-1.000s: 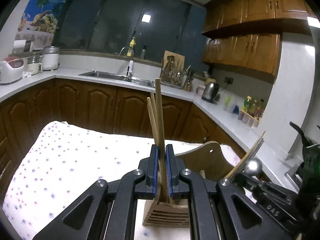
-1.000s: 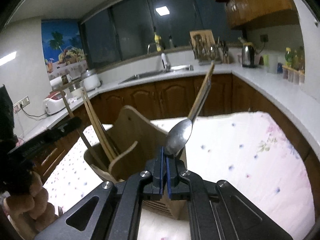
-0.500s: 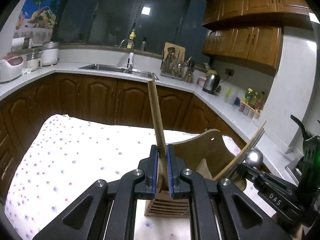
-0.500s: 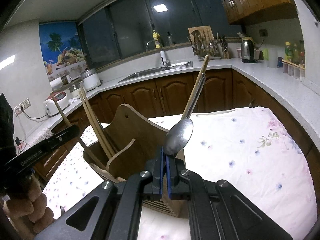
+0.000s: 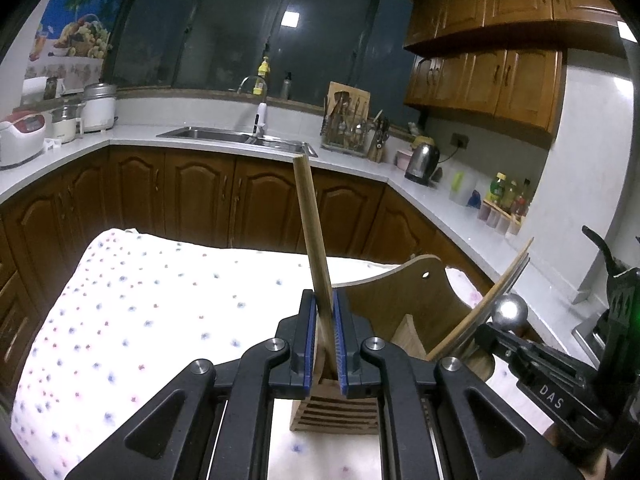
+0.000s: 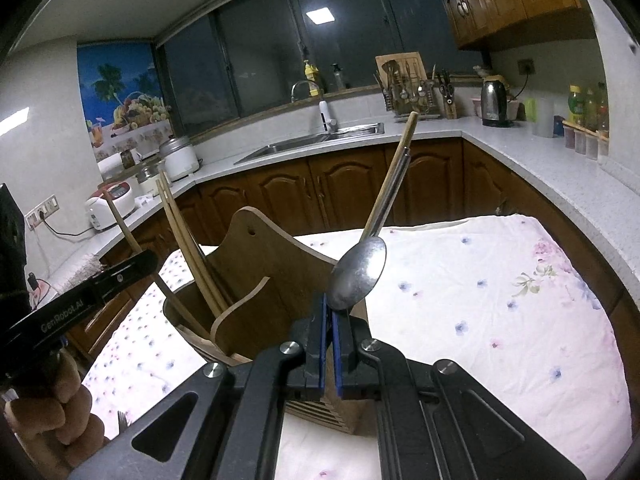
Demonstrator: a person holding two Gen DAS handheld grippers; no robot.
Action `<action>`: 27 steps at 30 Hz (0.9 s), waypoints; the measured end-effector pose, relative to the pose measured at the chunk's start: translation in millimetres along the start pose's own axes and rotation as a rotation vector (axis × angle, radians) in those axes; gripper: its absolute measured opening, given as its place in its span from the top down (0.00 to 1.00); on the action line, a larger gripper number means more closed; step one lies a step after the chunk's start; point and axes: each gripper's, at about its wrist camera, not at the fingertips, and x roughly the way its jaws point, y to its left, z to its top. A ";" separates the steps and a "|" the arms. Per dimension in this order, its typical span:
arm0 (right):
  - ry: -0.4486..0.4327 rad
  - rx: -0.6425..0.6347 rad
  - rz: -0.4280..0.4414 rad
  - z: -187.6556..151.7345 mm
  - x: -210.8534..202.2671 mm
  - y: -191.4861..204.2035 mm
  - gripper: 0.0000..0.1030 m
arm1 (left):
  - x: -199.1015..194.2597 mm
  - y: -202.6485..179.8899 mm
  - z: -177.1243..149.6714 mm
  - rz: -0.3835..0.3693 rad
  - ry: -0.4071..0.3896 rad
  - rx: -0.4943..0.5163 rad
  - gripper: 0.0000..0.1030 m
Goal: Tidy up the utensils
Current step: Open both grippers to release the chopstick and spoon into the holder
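Quick update from mid-tidy. A second ago there were a couple of sticks fanned out ahead of my left gripper (image 5: 324,334); now it's one chopstick (image 5: 310,224), so the view's tilted up a touch and the others are off behind it.

Nothing's dropped yet. I'd say both pieces are still waiting to go into the wooden holder (image 6: 272,280) on the dotted cloth (image 6: 500,304).

The left claw is pinched on that chopstick, long axis near vertical, tip toward 12 leaning slightly to 11, lower end over the holder's slotted base.

My right gripper (image 6: 329,332) is squeezed tight on the bowl rim of the metal spoon (image 6: 358,272), handle pointing up to about 1 o'clock, just above the holder.
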 end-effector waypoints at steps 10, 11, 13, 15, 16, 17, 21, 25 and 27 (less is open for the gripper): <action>0.006 0.011 0.002 0.1 -0.5 0.5 0.94 | -1.0 0.8 1.8 -0.003 0.033 0.007 0.93; 0.007 0.010 -0.003 -0.3 -0.2 0.4 0.94 | 0.3 0.0 2.7 -0.002 0.035 0.009 0.93; 0.007 0.010 -0.004 -0.5 0.1 0.4 0.94 | 0.3 -1.1 3.4 0.000 0.038 0.014 0.93; 0.008 0.008 -0.006 -0.6 0.1 0.7 0.94 | 0.2 -2.4 4.7 0.002 0.043 0.016 0.93; 0.010 0.007 -0.007 -0.9 0.1 0.3 0.94 | -0.3 -2.7 5.5 0.001 0.046 0.015 0.93; 0.011 0.007 -0.007 -1.0 0.2 0.0 0.94 | 0.1 -3.5 6.6 0.001 0.051 0.014 0.93; 0.012 0.016 -0.004 -1.0 -1.2 -0.7 0.92 | -2.6 -6.0 9.6 0.004 0.064 0.019 0.93; 0.006 0.035 -0.004 -2.0 -6.3 -3.4 0.89 | -8.2 -5.1 9.3 0.001 0.073 0.015 0.87; 0.001 0.040 -0.007 -2.4 -10.2 -4.7 0.83 | -13.8 -4.9 9.1 0.003 0.067 0.009 0.78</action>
